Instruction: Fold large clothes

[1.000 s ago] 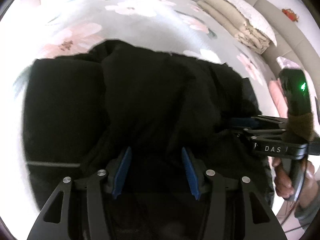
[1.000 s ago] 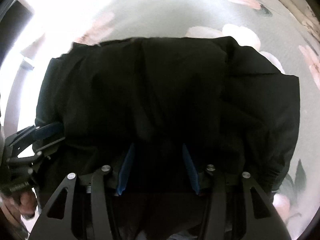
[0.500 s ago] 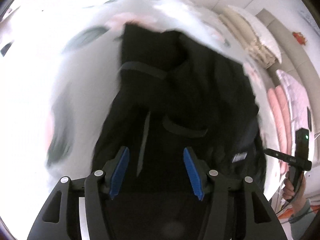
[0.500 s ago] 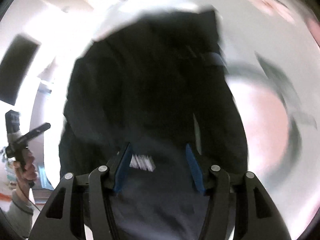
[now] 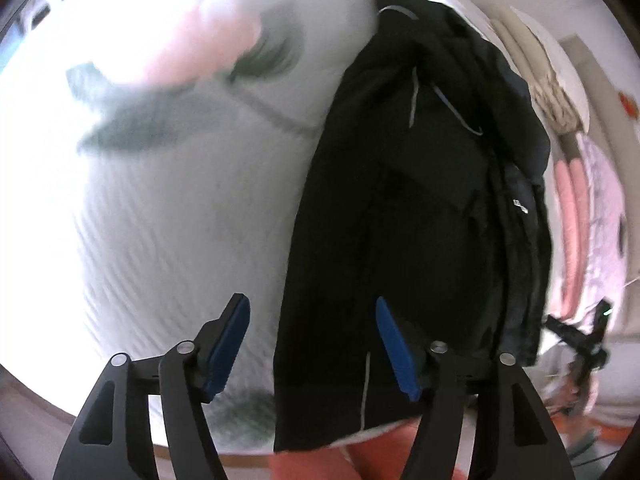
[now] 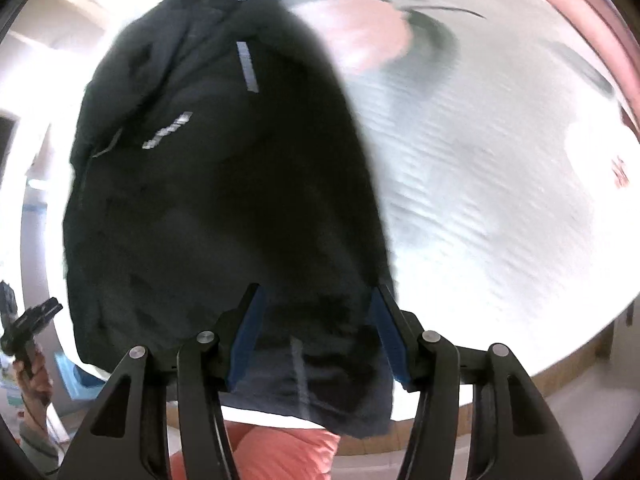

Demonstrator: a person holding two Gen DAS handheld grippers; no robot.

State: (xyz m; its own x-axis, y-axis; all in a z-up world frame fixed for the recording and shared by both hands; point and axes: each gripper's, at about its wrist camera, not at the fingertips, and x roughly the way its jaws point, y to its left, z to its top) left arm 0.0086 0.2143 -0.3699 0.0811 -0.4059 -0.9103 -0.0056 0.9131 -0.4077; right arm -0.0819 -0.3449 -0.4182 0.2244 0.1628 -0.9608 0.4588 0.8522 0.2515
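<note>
White bedding (image 5: pixel 168 216) with big pink flowers covers the bed, and it looks blurry. On it lies the black jacket (image 5: pixel 420 200), folded into a long strip that runs away from me, with its near end hanging over the bed's edge. It has thin grey stripes (image 6: pixel 247 66). My left tongs (image 5: pixel 312 344) are wide open and hold nothing. My right tongs (image 6: pixel 318 340) are wide open too, above the jacket's near end, and I cannot tell if they touch it.
</note>
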